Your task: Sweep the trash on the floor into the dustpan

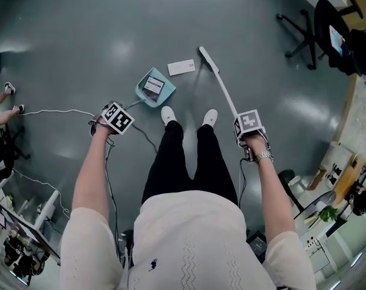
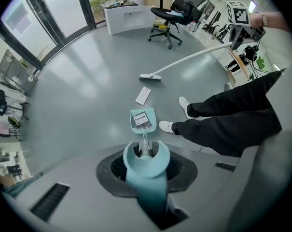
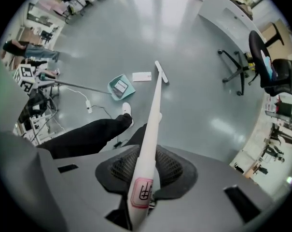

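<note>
Trash card lies on the floor just past the dustpan mouth, between it and the broom head. Floor beyond dustpan is wide and bare. Office chair is well off to its right, and a cable trails to its left. Right gripper is clamped on broom shaft: drag head low toward dustpan. Left gripper is closed on dustpan handle: keep lip flat. Shoes are just beside it. Second card is inside.

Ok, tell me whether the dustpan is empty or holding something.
Not empty: the dustpan holds one flat printed card. A second white card lies on the floor outside it, near the broom head.
</note>
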Tool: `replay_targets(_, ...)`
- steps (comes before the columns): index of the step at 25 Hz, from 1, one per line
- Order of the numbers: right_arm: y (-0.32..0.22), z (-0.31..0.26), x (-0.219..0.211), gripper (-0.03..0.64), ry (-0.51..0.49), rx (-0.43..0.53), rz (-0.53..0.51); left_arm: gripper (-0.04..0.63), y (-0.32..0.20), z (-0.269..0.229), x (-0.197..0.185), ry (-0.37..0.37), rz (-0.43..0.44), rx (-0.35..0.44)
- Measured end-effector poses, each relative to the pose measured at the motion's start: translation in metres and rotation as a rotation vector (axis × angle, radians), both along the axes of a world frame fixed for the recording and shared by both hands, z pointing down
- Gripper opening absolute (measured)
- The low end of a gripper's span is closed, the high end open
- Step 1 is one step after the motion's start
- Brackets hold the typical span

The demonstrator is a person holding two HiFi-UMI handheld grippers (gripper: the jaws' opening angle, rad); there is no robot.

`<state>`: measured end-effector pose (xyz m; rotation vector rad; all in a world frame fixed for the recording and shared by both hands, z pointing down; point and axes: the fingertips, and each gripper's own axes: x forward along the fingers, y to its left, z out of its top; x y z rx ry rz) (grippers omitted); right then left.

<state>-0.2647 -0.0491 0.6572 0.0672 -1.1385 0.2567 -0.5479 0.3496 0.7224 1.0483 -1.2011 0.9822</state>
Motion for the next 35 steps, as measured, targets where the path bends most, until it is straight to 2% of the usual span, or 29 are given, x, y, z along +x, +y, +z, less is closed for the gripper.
replay_targets(4, 0.038, 0.002, -0.013, 0.114, 0.028, -0.014, -0.085, 0.091, -0.006, 0.005, -0.014, 0.015, 0.041, 0.023)
replay_targets(12, 0.104, -0.008, -0.03, 0.12, 0.037, -0.097, -0.148, 0.091, -0.028, 0.012, -0.01, -0.024, 0.049, 0.061)
replay_targets(19, 0.164, -0.026, -0.043, 0.121, 0.027, -0.221, -0.117, 0.091, -0.03, 0.013, -0.014, -0.03, 0.053, 0.067)
replay_targets(22, 0.187, -0.03, -0.04, 0.12, 0.039, -0.252, -0.179, 0.091, -0.032, 0.013, -0.014, -0.034, 0.054, 0.066)
replay_targets(26, 0.201, -0.028, -0.034, 0.12, 0.048, -0.24, -0.271, 0.092, -0.032, 0.011, -0.013, -0.04, 0.05, 0.066)
replay_targets(35, 0.202, -0.029, -0.035, 0.122, 0.049, -0.244, -0.27, 0.092, -0.032, 0.01, -0.012, -0.043, 0.046, 0.057)
